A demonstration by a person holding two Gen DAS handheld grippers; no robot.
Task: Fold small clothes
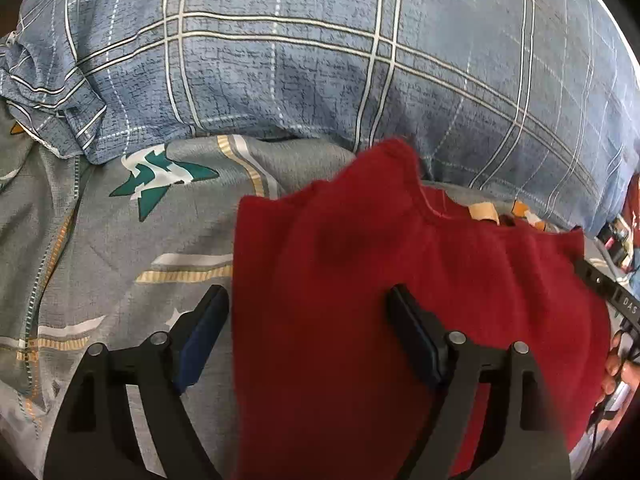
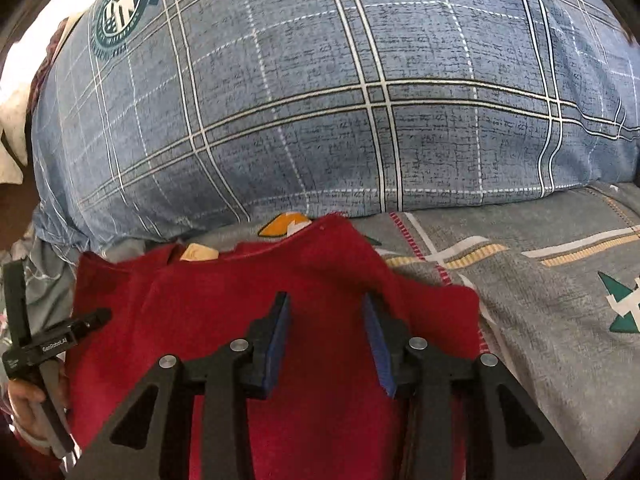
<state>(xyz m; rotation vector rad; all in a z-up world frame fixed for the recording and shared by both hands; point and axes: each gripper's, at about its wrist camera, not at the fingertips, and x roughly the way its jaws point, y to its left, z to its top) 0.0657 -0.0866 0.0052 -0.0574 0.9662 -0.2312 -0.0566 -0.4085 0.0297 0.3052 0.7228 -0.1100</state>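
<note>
Fingers straddle garment edge.

Black claw arms, blue pads, silver rivets.

Small garment: solid deep red. Bedsheet: grey, with teal-and-white star shapes, white and tan stripes, some orange patches. Pillow: denim-blue, white and dark plaid lines, teal round emblem at one corner. Both grippers' frames black; finger pads blue.
</note>
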